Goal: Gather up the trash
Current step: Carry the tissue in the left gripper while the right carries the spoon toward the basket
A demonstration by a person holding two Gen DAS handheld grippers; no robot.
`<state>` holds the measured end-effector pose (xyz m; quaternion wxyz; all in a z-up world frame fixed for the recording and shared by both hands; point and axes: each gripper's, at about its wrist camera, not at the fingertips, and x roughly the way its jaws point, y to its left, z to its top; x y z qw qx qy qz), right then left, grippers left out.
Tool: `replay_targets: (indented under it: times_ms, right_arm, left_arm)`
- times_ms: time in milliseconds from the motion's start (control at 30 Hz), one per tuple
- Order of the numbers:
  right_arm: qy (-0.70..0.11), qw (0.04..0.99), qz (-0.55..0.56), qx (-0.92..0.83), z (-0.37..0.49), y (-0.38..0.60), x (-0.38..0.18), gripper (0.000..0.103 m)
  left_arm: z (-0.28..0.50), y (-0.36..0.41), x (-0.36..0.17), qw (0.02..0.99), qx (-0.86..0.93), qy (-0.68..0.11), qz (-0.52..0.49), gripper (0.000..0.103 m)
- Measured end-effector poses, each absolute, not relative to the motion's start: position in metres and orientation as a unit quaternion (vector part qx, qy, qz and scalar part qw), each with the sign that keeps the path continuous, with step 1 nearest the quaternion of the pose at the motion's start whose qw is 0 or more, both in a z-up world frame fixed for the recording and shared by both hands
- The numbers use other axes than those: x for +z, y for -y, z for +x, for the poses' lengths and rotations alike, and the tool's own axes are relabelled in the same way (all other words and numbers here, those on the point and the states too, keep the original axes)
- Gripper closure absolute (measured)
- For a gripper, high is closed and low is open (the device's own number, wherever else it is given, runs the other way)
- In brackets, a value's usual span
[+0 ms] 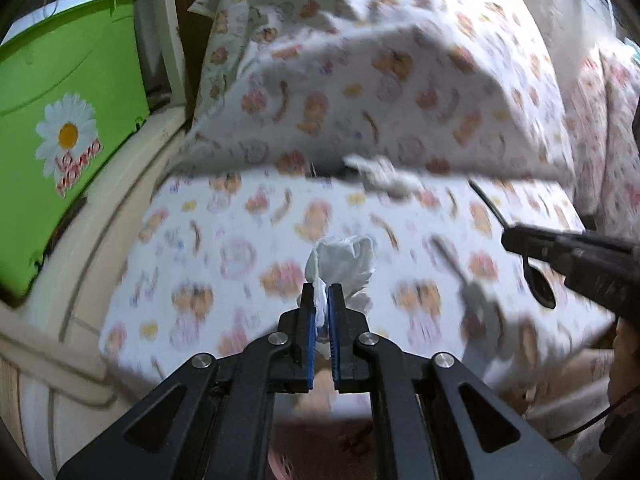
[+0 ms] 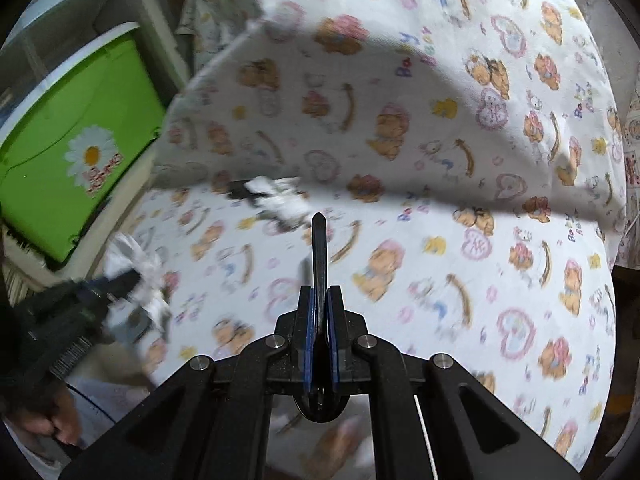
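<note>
At the bottom centre of the left wrist view, left claw (image 1: 322,292) pinched narrow on a crumpled white tissue (image 1: 344,266), most of the wad bulging out just past the tips, above the patterned bedsheet (image 1: 224,248). At the right edge of the same view, right claw (image 1: 520,240) reaching in, with a black spoon (image 1: 540,284) hanging under it. At the bottom centre of the right wrist view, right claw (image 2: 319,296) clamped on that spoon (image 2: 319,252), handle pointing up and away past the tips, bowl tucked below between the arms. At lower left there, left claw (image 2: 120,280) blurred, with the tissue (image 2: 144,276) in its grip. Farther off, mid-frame in both views, a second scrap of white paper (image 1: 380,176) (image 2: 280,196) lying on the sheet at the foot of a pillow (image 1: 380,92) in the same bear print. At upper left, a green bin (image 1: 60,120) (image 2: 80,152) with a daisy sticker, beside the bed.
</note>
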<state>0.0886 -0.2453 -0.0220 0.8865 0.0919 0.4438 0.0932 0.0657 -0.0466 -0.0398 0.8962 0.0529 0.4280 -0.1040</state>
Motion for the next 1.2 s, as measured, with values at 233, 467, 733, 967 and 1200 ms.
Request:
replay_targets:
  times_ms: [233,467,733,967,1200]
  right_arm:
    - [-0.443,0.880,0.109,0.129,0.028,0.222,-0.024,0.096]
    - [-0.441,0.876,0.085,0.177,-0.009,0.191,-0.023,0.096]
    - [-0.474,0.852,0.054,0.217,-0.011,0.163,-0.042,0.096]
    - [-0.482,0.845,0.036,0.229,-0.016,0.151,-0.047,0.096]
    - [-0.507,0.827,0.028,0.239,-0.018,0.146,-0.060,0.096]
  left_arm:
    - [0.027,0.033,-0.039,0.895,-0.105,-0.431,0.038,0.098]
    - [0.006,0.021,-0.044,0.885,-0.116,-0.449,0.038,0.098]
    - [0.006,0.001,-0.060,0.856,-0.134,-0.499,-0.005,0.102]
    - [-0.018,-0.003,-0.025,0.870,-0.162,-0.466,-0.016,0.102]
    - [-0.014,-0.005,-0.049,0.837,-0.163,-0.521,-0.029,0.102]
